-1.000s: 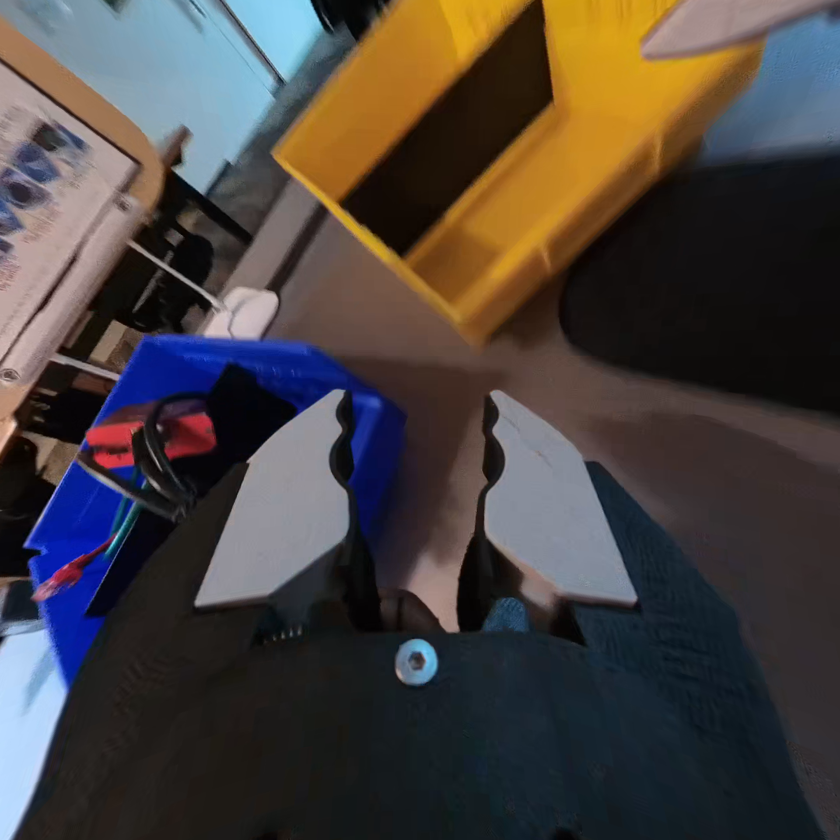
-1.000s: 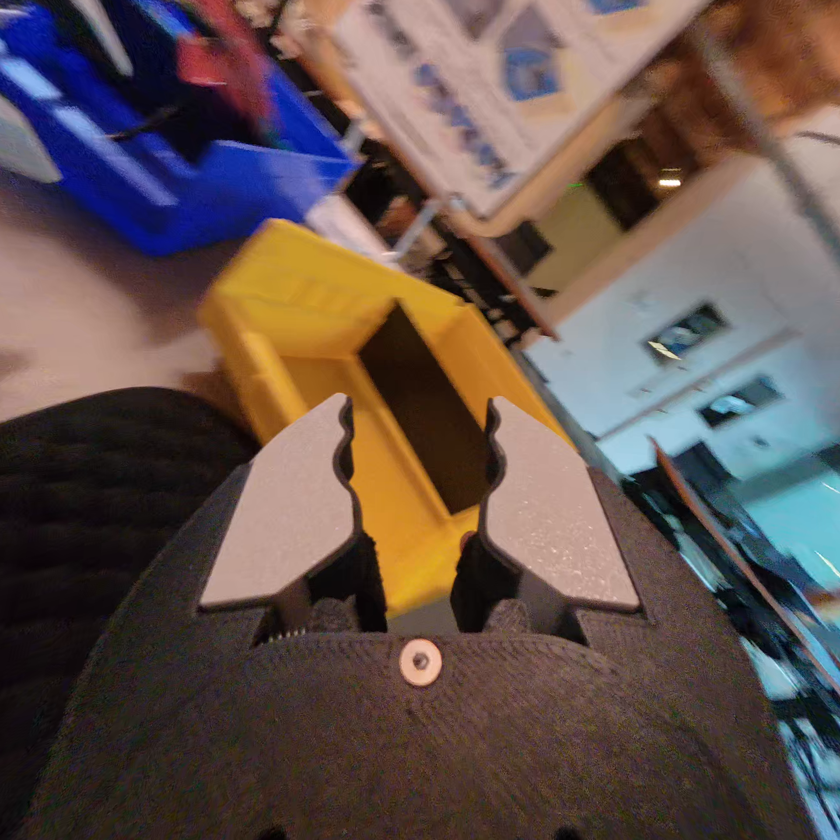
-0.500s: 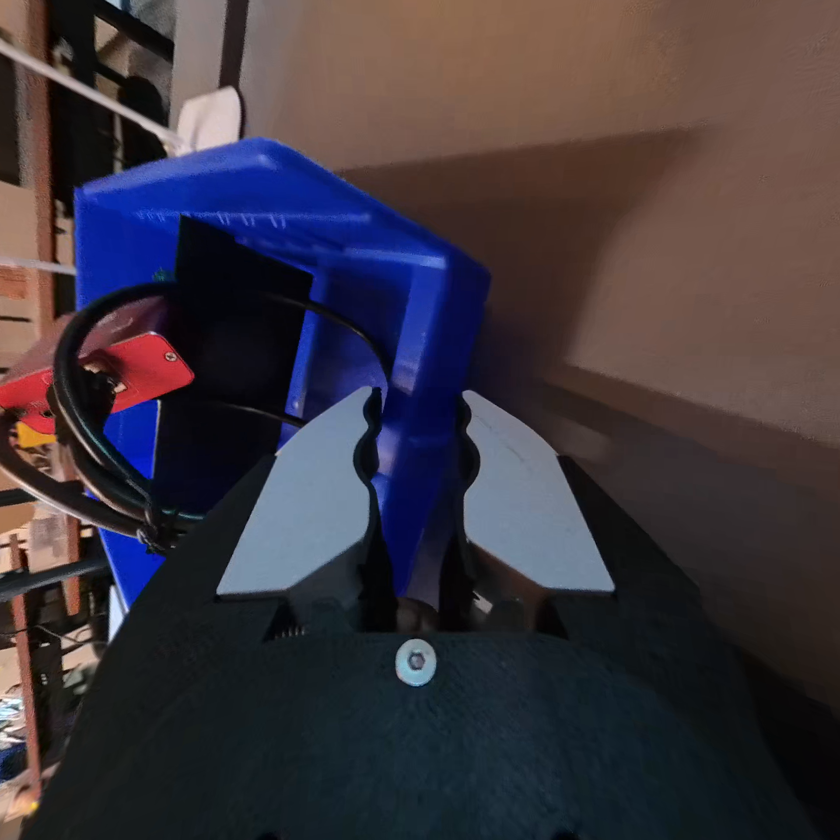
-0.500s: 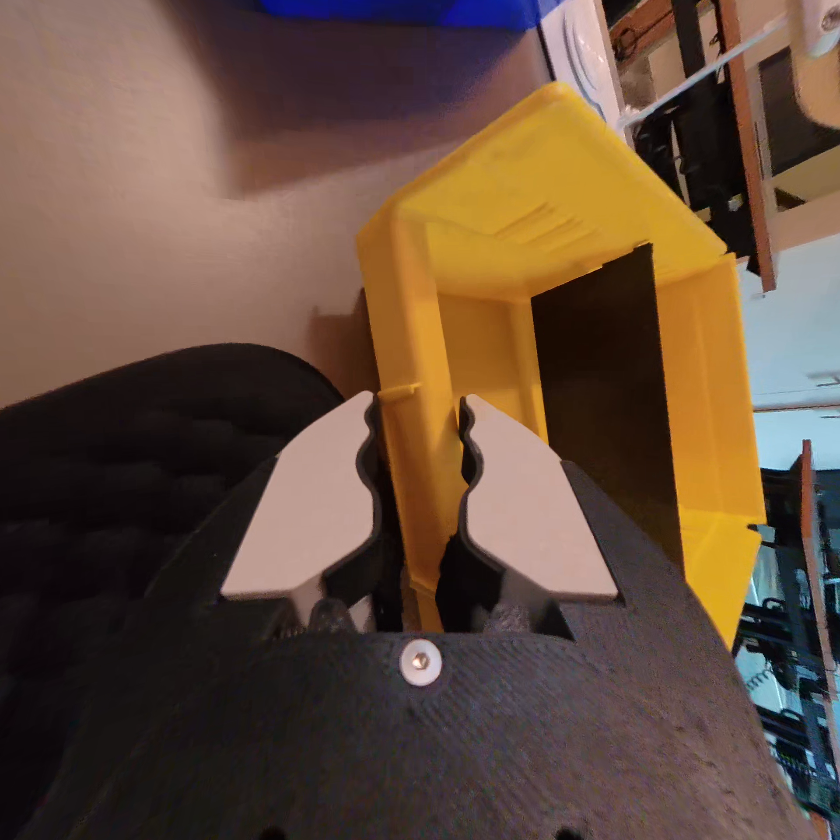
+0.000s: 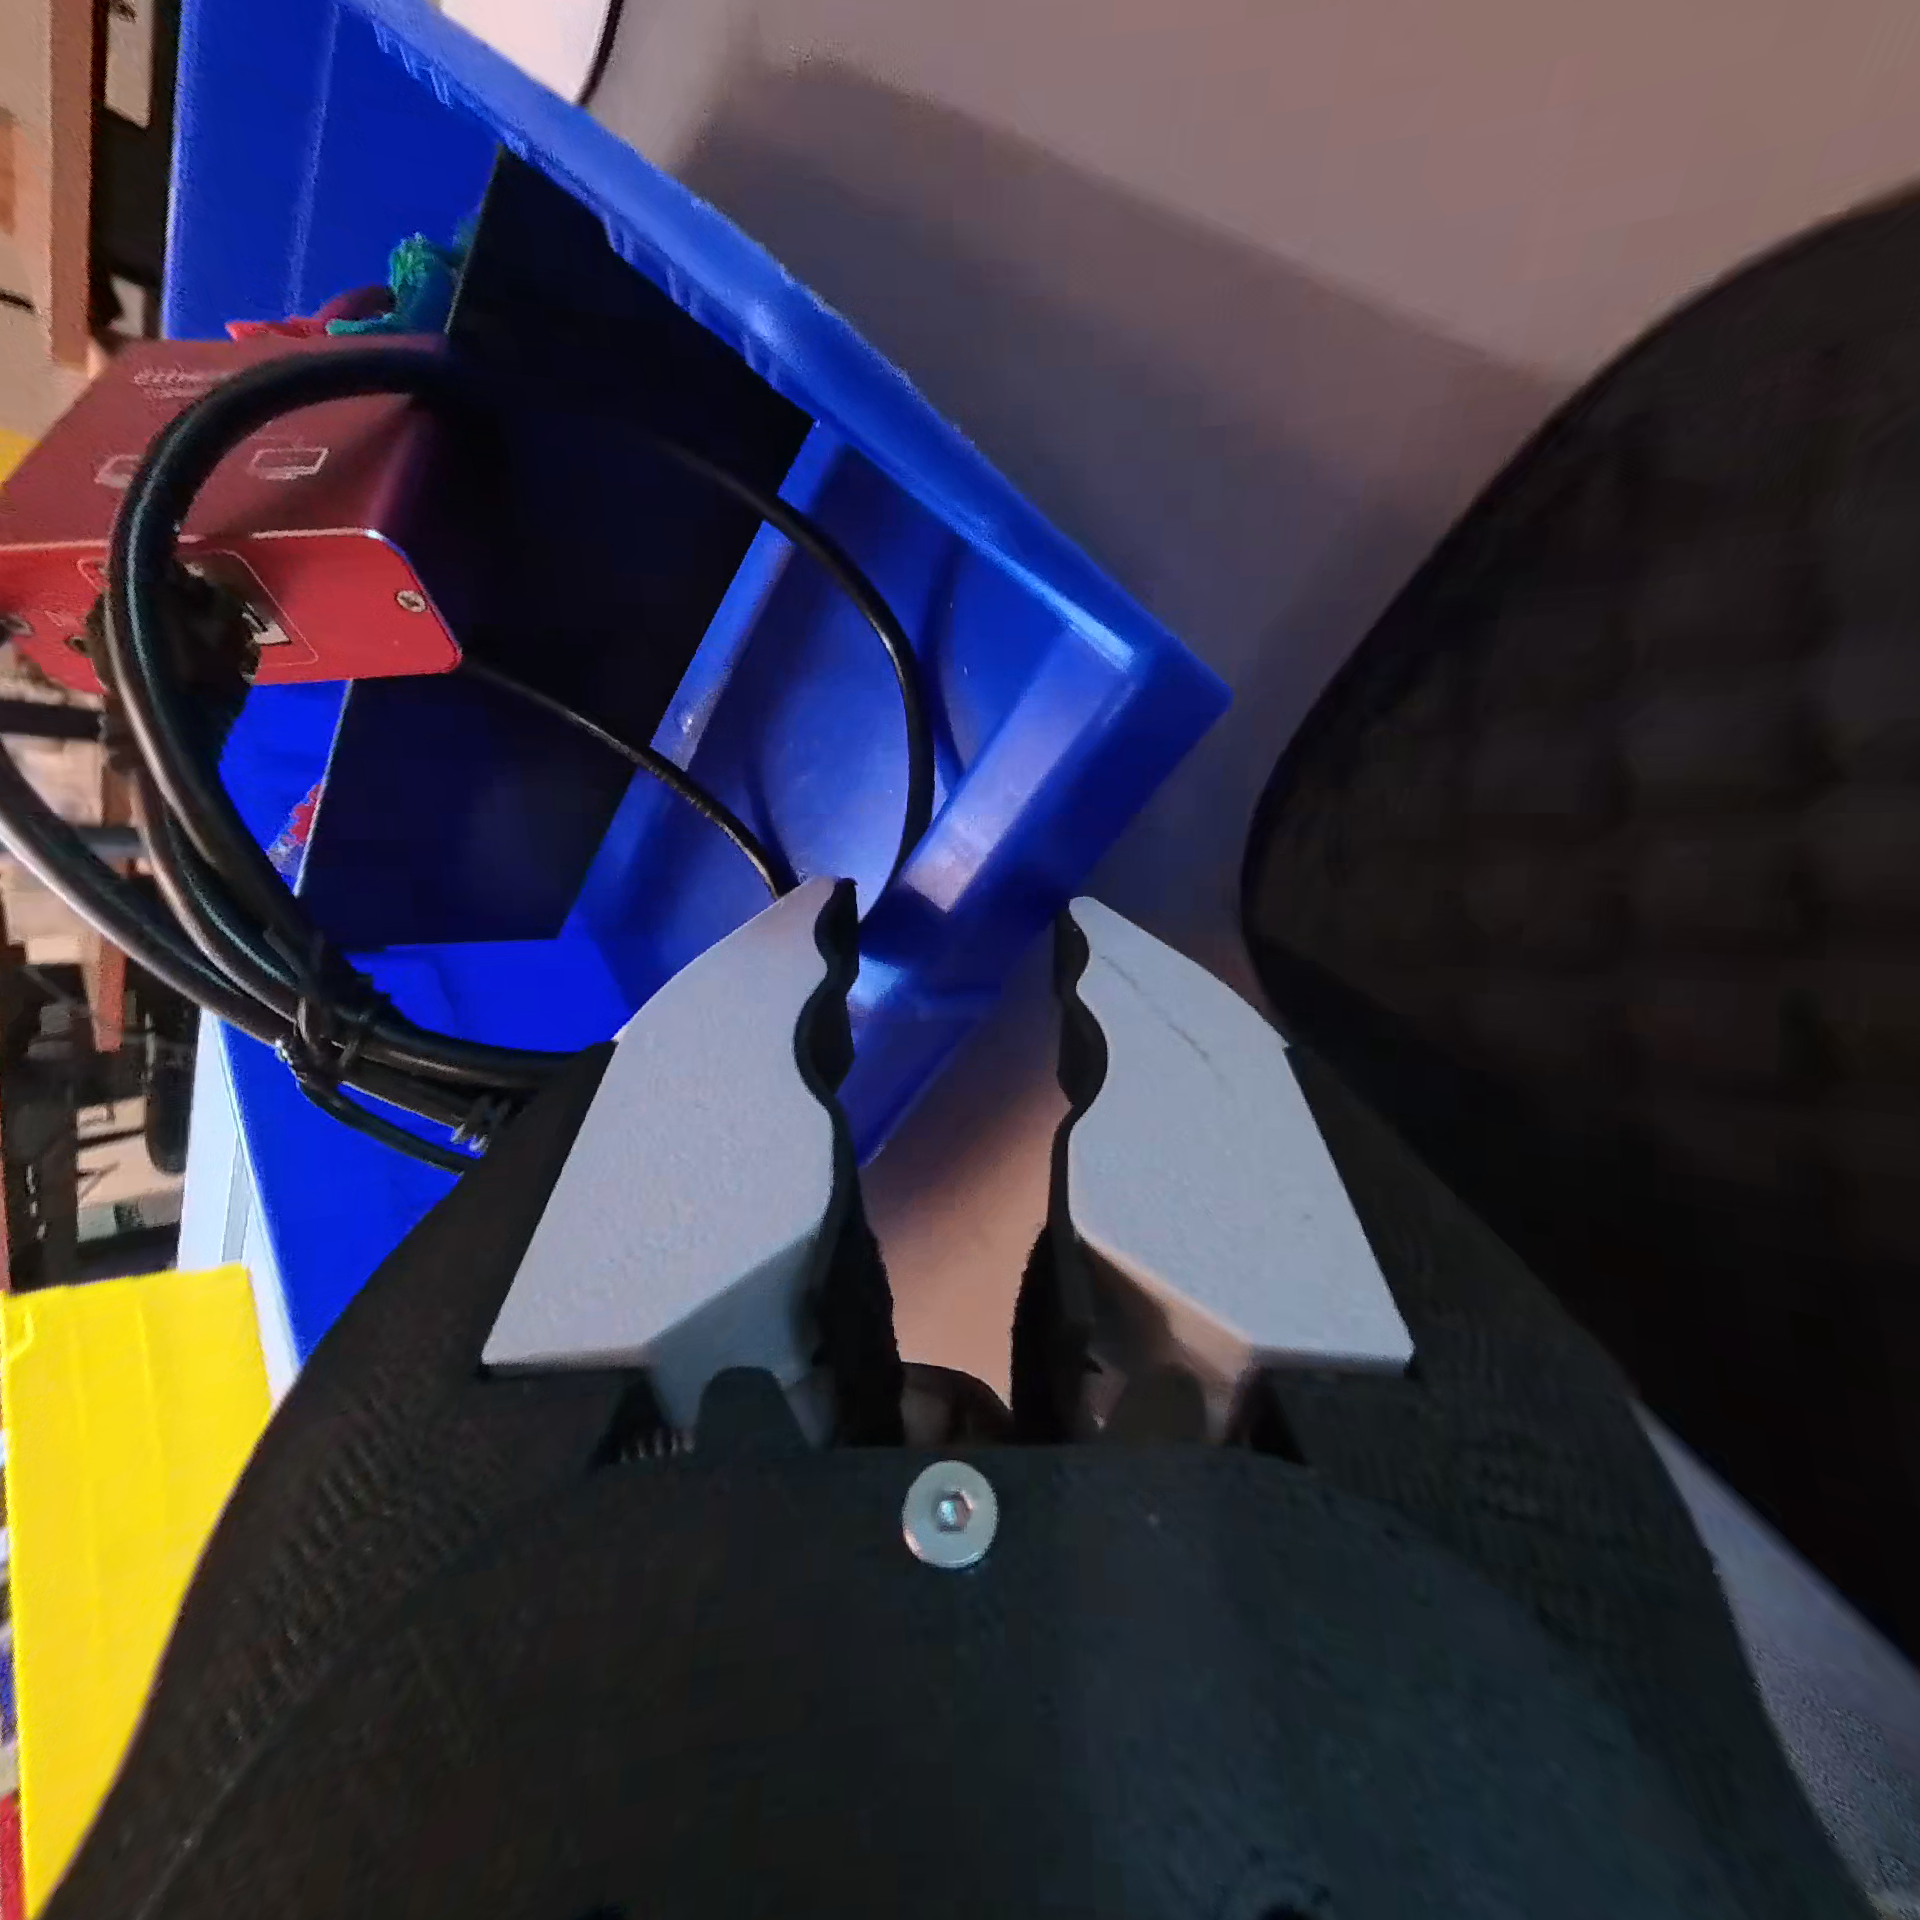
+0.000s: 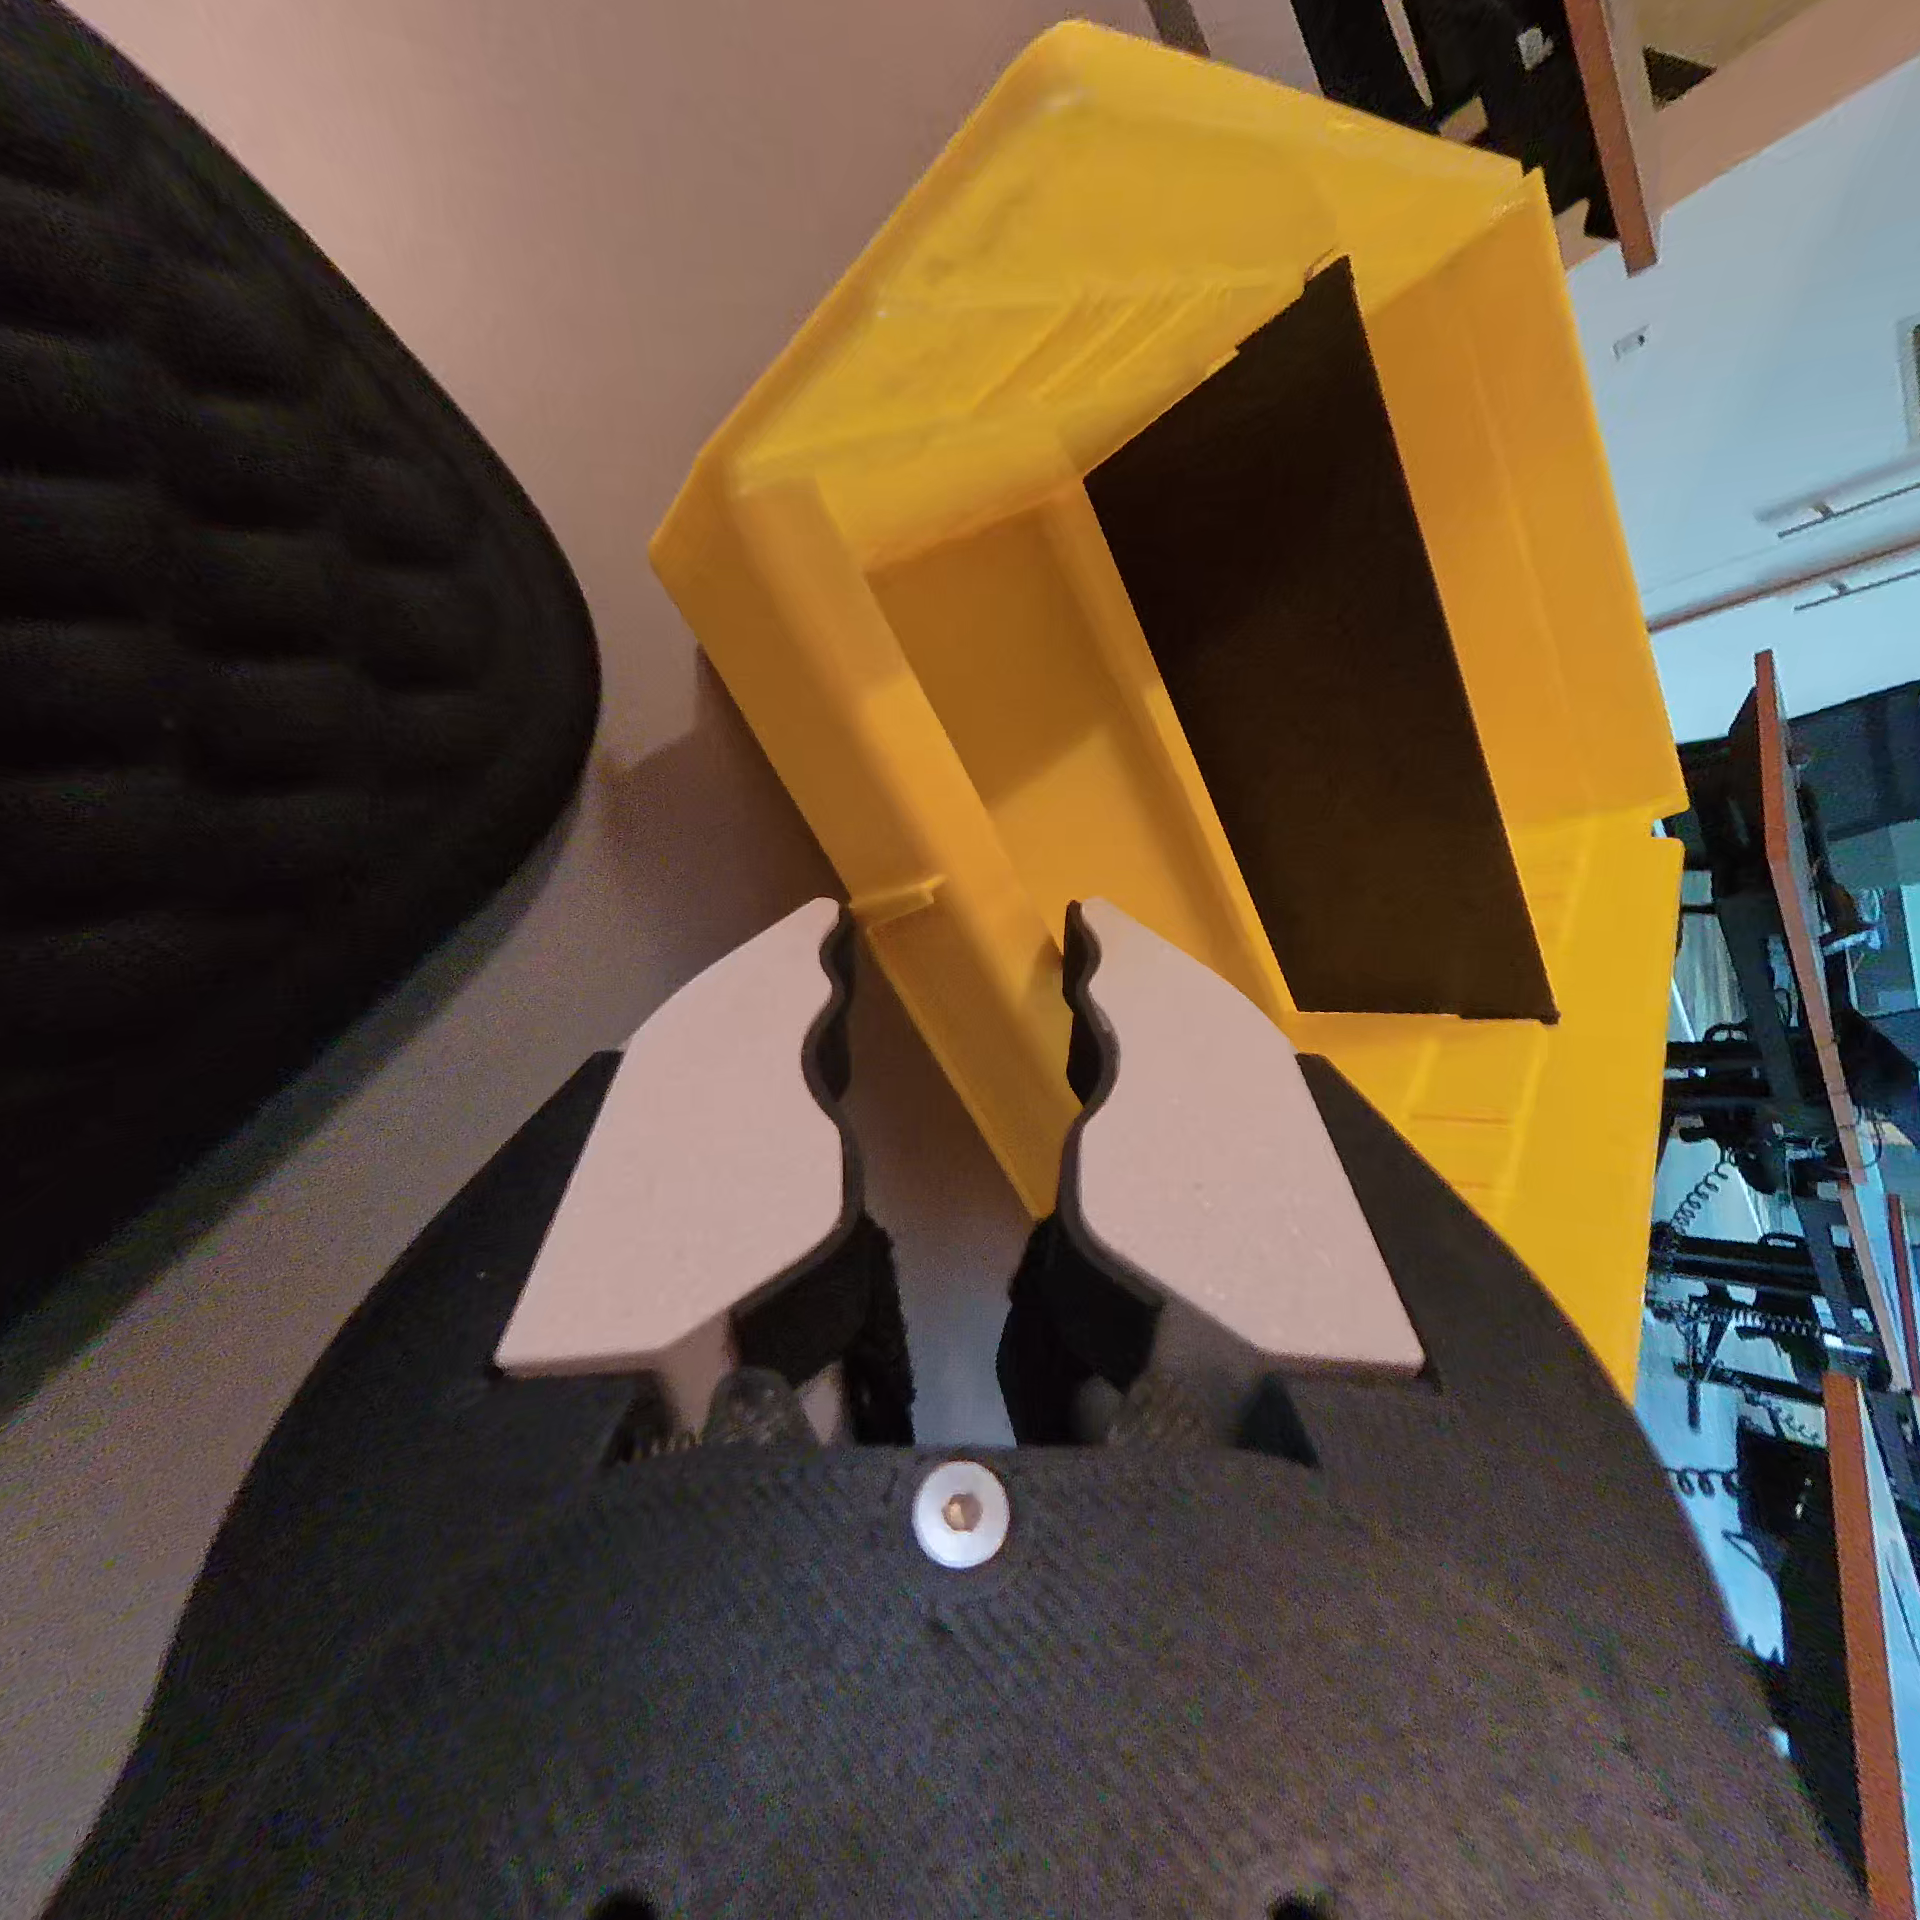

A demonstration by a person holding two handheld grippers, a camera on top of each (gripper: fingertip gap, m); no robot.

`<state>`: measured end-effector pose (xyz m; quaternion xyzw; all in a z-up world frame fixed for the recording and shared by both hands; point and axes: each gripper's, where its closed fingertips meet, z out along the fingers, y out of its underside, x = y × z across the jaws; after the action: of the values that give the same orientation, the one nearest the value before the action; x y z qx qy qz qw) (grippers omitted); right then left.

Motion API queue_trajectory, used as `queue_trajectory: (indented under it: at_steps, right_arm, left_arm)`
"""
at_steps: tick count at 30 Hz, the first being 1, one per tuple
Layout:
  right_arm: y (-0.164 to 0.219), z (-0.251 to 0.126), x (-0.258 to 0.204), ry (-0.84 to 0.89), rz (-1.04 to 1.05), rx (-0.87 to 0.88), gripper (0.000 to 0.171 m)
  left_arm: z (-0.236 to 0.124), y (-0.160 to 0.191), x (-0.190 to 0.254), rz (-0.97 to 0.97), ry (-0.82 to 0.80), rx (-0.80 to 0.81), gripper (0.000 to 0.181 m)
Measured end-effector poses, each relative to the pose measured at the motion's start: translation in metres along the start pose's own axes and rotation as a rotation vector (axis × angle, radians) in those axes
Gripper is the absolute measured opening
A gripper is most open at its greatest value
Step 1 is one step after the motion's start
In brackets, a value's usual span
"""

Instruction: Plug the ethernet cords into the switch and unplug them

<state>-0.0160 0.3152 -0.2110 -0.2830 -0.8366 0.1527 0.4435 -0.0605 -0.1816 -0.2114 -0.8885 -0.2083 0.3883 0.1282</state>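
**Resting in the blue bin: switch and bundled cord, both claws parted**

Sitting in the far compartment of the blue bin (image 5: 1049,644), the red switch (image 5: 239,561) shows one end plate with a screw and a port, and sticks out past the bin's open side at the left of the left wrist view. A black cord (image 5: 187,862) is coiled around that end of it, bound in a bundle with a thin tie; whether its plug sits in the port cannot be told. Two thinner loops of the cord arc into the near compartment, in front of the black divider (image 5: 613,520) that splits the bin. Behind the divider, bits of green and red cable show.

The left gripper (image 5: 951,914) has its jaws parted and holds nothing; the bin's near corner shows through the gap between them. A black textured pad (image 5: 1621,831) lies on the tan tabletop (image 5: 1247,208) to the right.

In the right wrist view, the right gripper (image 6: 956,925) also stands apart-jawed, and the near wall of a yellow bin (image 6: 1039,343) runs through the gap. That bin has a black divider of its own (image 6: 1309,675).
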Motion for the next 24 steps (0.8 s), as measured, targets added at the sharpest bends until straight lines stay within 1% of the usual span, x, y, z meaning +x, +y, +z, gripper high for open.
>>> queue_trajectory:
  at_steps: [4,8,12,14,15,17,18,20,22,23,24]
  right_arm:
    - [0.021,-0.014,0.004,0.011,-0.002,-0.006,0.039]
    - [0.04,-0.031,0.005,0.003,-0.033,0.033,0.038]
    - [0.059,-0.05,0.002,-0.024,-0.046,0.046,0.039]
    - [0.065,-0.058,0.001,-0.043,-0.031,0.042,0.04]
    - [0.067,-0.062,-0.001,-0.059,-0.007,0.042,0.04]
    - [0.065,-0.069,-0.002,-0.081,0.048,0.08,0.05]
    - [0.058,-0.074,0.0,-0.076,0.075,0.13,0.056]
    - [0.04,-0.088,0.007,-0.05,0.123,0.269,0.058]
    - [0.022,-0.104,0.017,-0.001,0.153,0.404,0.058]
    - [0.014,-0.111,0.021,0.021,0.159,0.46,0.058]
    - [0.007,-0.117,0.024,0.039,0.161,0.506,0.057]
  left_arm:
    - [-0.019,0.038,-0.005,-0.033,-0.027,-0.017,0.036]
    - [-0.044,0.075,-0.002,0.025,0.001,-0.049,0.035]
    - [-0.066,0.106,0.003,0.085,0.069,-0.227,0.034]
    - [-0.074,0.113,0.007,0.116,0.084,-0.284,0.034]
    - [-0.077,0.114,0.01,0.114,0.084,-0.29,0.034]
    - [-0.083,0.112,0.016,0.086,0.094,-0.272,0.04]
    - [-0.087,0.107,0.017,0.074,0.095,-0.249,0.04]
    - [-0.1,0.091,0.014,0.046,0.096,-0.174,0.043]
    - [-0.118,0.064,0.009,0.005,0.093,-0.027,0.05]
    - [-0.128,0.048,-0.001,-0.013,0.041,0.077,0.053]
    - [-0.139,0.03,-0.019,-0.039,-0.053,0.193,0.056]
